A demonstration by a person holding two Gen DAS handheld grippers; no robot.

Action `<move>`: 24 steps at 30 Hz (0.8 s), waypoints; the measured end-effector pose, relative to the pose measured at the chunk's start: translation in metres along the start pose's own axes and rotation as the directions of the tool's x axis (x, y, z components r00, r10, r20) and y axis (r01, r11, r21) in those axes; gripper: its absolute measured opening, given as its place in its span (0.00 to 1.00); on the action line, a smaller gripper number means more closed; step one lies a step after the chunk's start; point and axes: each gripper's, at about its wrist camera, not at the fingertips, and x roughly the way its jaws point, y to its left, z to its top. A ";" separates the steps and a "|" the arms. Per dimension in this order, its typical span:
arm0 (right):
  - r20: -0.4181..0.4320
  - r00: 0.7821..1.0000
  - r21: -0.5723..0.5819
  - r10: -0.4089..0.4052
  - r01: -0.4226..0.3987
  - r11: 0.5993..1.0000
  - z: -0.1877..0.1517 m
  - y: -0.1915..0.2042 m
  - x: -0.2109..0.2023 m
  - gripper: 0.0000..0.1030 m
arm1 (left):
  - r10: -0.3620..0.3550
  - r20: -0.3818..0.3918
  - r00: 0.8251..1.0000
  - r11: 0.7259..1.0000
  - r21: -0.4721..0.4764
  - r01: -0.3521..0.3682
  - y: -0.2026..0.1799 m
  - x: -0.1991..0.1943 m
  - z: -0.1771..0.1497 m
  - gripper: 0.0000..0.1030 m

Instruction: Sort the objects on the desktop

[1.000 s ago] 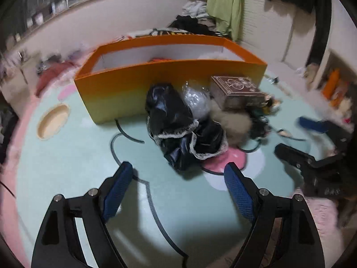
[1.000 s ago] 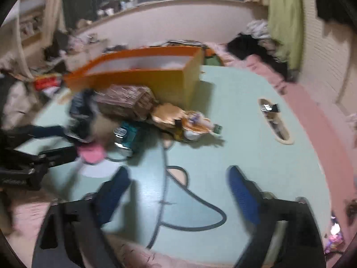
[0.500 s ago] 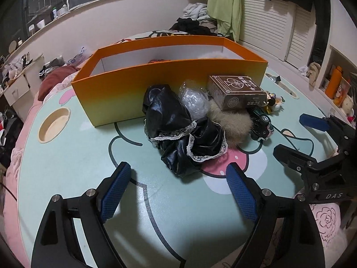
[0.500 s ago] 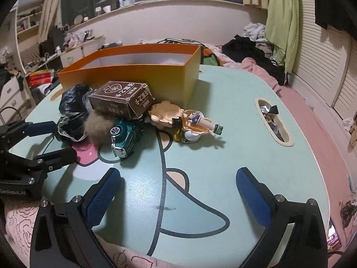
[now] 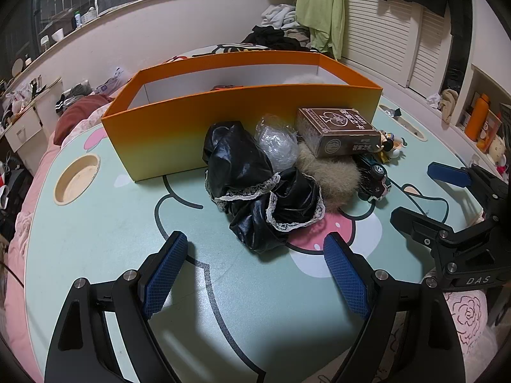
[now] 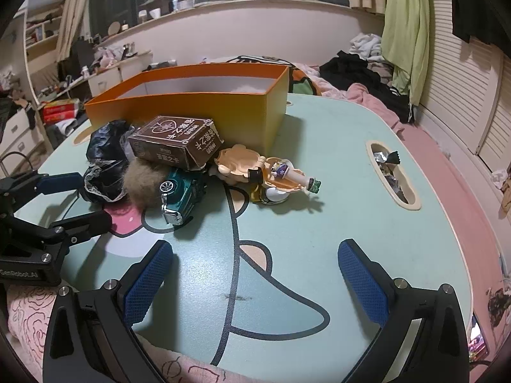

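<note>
1. Orange cardboard box (image 5: 242,121) with a white inside stands open-topped at the back of the mint-green cartoon-print bench (image 5: 95,233). Something pale and something reddish show just above its near wall, so a few items may already be sorted; I cannot tell what they are.
2. Left of the box, a round wooden recess (image 5: 76,178) is sunk into the bench, and the surface around it lies bare.
3. Left claw (image 5: 252,274) hovers with its blue pads wide apart and nothing between them, aimed at the pile.
4. Most of the sorting looks undone: the heap sits against the box's near wall. From left to right it holds a crumpled black glossy garment with lace trim (image 5: 255,188), a clear crinkled plastic bag (image 5: 276,142), a tan fur ball (image 5: 329,175), a brown printed card box (image 5: 338,134) resting on top, a teal toy car (image 6: 182,191), and a beige figurine set (image 6: 265,175) lying apart to the right.
5. Right claw (image 6: 255,277) also stands apart and empty, over bare bench in front of the car and figurines.
6. Right of the pile the bench is open as far as an oval slot (image 6: 391,172) holding foil wrappers, near the pink padded edge (image 6: 453,198).
7. Room to lift is good above the pile; the box wall is the one rim to clear.
</note>
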 end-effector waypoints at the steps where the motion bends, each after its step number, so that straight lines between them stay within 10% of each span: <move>1: 0.003 1.000 -0.001 0.007 -0.007 1.000 0.000 0.000 -0.001 1.00 | -0.001 0.000 1.000 1.000 0.000 0.001 0.000 0.000 0.000 0.84; 8: 0.029 0.993 0.031 0.118 -0.119 0.992 0.009 -0.017 -0.012 0.75 | -0.002 0.000 1.000 1.000 0.000 0.002 -0.003 0.003 0.001 0.84; 14: 0.071 0.995 -0.133 0.063 -0.053 0.990 0.041 -0.035 -0.026 0.74 | -0.001 0.001 1.000 1.000 0.000 0.001 -0.003 0.003 0.001 0.84; 24: -0.120 0.984 -0.194 0.133 -0.155 0.969 0.064 -0.038 0.038 0.74 | -0.001 0.001 1.000 1.000 -0.001 0.001 -0.003 0.002 0.001 0.84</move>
